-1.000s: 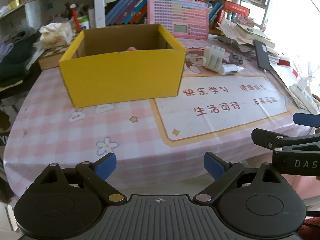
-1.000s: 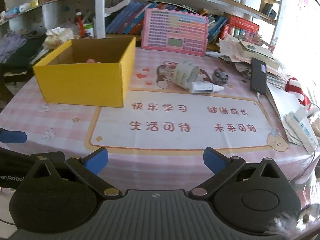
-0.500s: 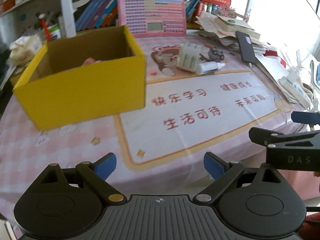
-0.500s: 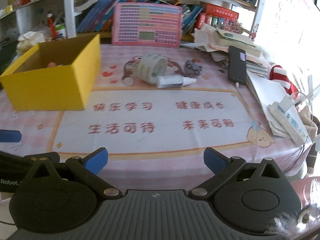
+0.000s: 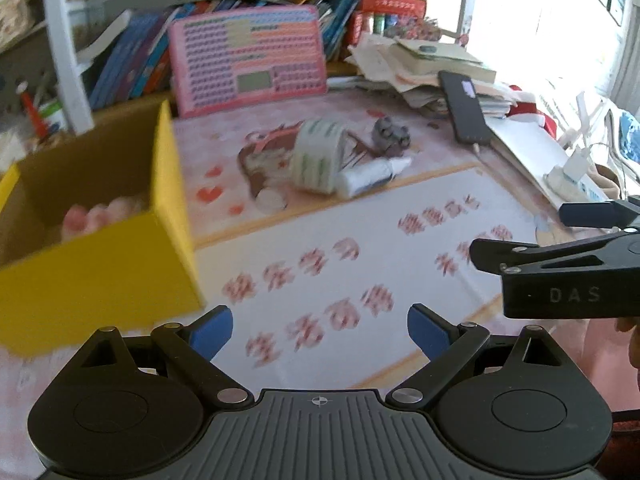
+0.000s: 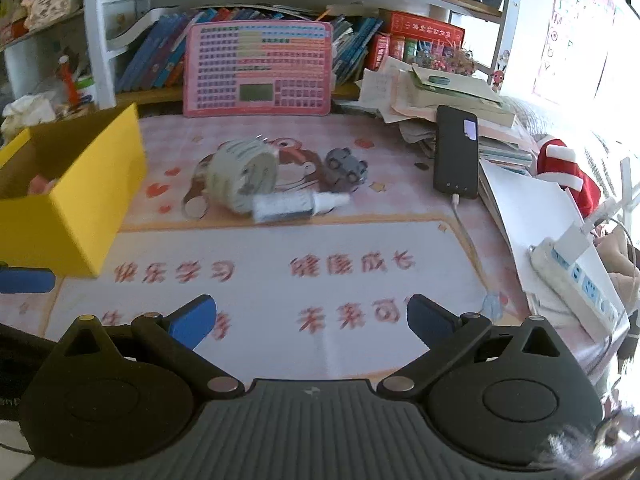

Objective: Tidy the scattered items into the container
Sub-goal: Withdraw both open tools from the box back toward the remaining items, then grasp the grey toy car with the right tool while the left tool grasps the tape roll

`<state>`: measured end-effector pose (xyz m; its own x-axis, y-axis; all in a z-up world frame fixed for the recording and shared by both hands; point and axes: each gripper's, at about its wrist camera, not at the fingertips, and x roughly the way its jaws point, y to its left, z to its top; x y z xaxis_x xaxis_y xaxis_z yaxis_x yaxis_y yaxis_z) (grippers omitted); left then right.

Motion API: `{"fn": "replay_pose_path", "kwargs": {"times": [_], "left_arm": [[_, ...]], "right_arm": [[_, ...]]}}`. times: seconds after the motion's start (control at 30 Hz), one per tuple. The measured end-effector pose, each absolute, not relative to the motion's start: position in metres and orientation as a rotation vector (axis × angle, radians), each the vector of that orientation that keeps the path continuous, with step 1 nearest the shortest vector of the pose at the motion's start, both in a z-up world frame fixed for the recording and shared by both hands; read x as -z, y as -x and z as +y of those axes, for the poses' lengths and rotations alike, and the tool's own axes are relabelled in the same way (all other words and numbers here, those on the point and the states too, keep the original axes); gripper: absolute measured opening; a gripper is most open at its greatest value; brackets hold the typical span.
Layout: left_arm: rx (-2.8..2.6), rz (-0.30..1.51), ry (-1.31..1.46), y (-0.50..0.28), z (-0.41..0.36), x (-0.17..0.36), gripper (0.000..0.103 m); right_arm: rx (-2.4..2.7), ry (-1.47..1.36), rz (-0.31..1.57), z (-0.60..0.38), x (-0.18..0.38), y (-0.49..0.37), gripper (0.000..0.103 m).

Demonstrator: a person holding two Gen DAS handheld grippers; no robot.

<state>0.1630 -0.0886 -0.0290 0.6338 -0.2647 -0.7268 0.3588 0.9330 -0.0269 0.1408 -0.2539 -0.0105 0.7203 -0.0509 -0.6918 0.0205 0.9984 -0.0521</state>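
On the pink checked table [image 6: 400, 208], a yellow box [image 6: 76, 208] stands at the left with something pink inside. Right of the box lie a roll of tape [image 6: 242, 174], a small white bottle [image 6: 296, 207] touching the roll's near side, and a grey toy car [image 6: 344, 168] just beyond the bottle. Farther right of the box rests a black phone [image 6: 456, 152]. The left gripper [image 5: 320, 330] and right gripper [image 6: 312, 320] hover over the near edge, each with blue-tipped fingers spread wide and empty.
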Motion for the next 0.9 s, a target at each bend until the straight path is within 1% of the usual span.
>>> {"fn": "replay_pose_path", "kwargs": {"times": [0.33, 0.53, 0.83, 0.9], "left_arm": [[0.259, 0.788, -0.117, -0.213, -0.122, 0.026, 0.096], [0.2, 0.752, -0.155, -0.245, -0.139, 0.029, 0.096], [0.131, 0.734, -0.17, -0.293, -0.144, 0.03, 0.094], [0.136, 0.739, -0.173, -0.304, -0.147, 0.033, 0.091]], "right_arm": [[-0.047, -0.012, 0.762, -0.301, 0.013, -0.204, 0.103], [-0.078, -0.035, 0.742, -0.315, 0.018, -0.241, 0.1], [-0.142, -0.061, 0.744, -0.323, 0.029, -0.292, 0.099], [-0.142, -0.074, 0.754, -0.326, 0.033, -0.303, 0.099]]}}
